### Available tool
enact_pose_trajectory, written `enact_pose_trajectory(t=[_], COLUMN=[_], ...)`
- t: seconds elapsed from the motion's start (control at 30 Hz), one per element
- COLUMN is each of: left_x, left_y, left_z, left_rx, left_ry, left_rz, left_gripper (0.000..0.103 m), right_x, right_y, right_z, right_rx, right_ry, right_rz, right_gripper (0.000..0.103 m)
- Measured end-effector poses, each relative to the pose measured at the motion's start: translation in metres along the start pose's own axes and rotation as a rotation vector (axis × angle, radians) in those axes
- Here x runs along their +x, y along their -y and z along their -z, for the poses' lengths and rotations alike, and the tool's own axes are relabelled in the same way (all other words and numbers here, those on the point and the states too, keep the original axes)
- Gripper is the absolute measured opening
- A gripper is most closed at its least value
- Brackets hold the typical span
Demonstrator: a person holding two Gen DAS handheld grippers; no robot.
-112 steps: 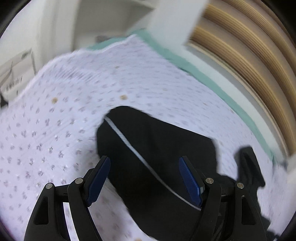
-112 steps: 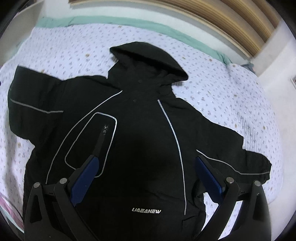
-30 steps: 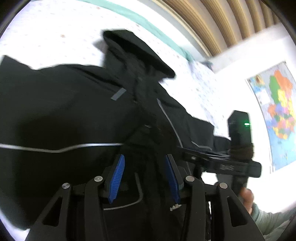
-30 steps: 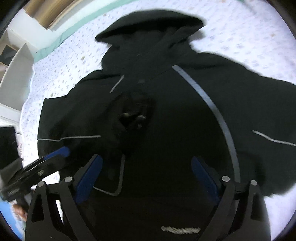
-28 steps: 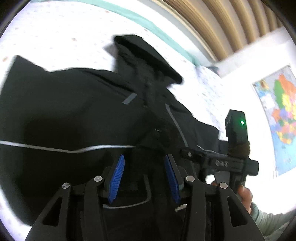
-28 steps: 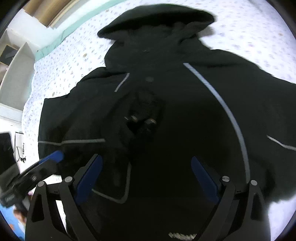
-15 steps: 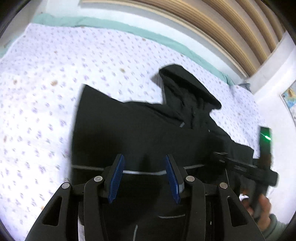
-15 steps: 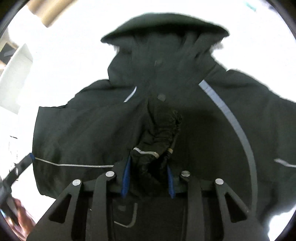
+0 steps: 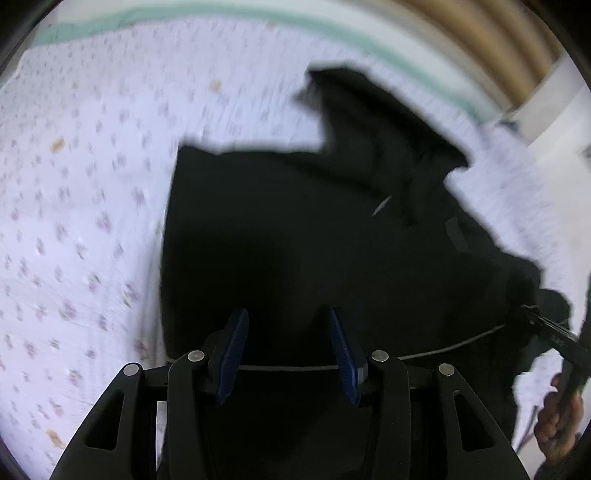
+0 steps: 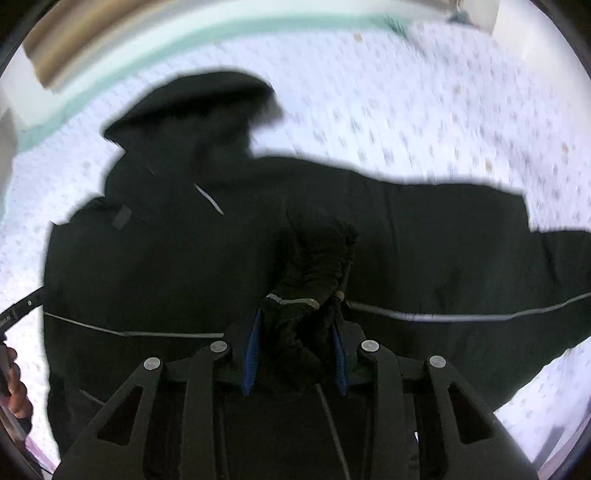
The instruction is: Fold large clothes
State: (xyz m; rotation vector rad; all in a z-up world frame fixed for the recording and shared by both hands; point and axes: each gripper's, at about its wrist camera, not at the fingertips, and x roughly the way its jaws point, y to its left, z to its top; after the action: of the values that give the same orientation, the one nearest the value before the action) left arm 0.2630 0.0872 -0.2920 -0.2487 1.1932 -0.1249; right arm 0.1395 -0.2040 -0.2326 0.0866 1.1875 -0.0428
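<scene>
Jacket [image 10: 369, 236] lies spread on the bed [image 9: 81, 192] beyond both grippers. Right gripper [image 10: 293, 356] fingers clamp a bunched cuff, probably to carry the sleeve across the body. Left gripper [image 9: 288, 354] fingers stand parted, holding nothing.

Jacket hem [image 10: 295, 443] behind right claw [image 10: 295, 354]

Ahead of the left gripper [image 9: 288, 350], the black jacket [image 9: 295, 229] fills the middle ground, while bare bedsheet [image 9: 74, 206] lies open to its left. A bunched cuff [image 10: 306, 295] plugs the gap of the right gripper [image 10: 295, 360]. Beyond the hood [image 10: 199, 107], open sheet reaches the wooden headboard [image 10: 92, 33].
</scene>
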Motion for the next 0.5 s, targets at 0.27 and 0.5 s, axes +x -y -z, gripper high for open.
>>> enact_pose_trajectory(t=[0.27, 0.5], left_x=[0.016, -0.036], left_y=[-0.013, -0.001], left_z=[-0.003, 0.001], left_rx=[-0.022, 0.028], left_ry=[-0.04, 0.016], left_rz=[-0.01, 0.119], left_gripper=[0.046, 0.046], right_x=[0.046, -0.035], right_y=[0.027, 0.007], right_z=[0.011, 0.003], right_rx=[0.068, -0.024], right_ry=[-0.091, 0.072], right_rz=[-0.024, -0.023], right_gripper=[0.044, 0.084])
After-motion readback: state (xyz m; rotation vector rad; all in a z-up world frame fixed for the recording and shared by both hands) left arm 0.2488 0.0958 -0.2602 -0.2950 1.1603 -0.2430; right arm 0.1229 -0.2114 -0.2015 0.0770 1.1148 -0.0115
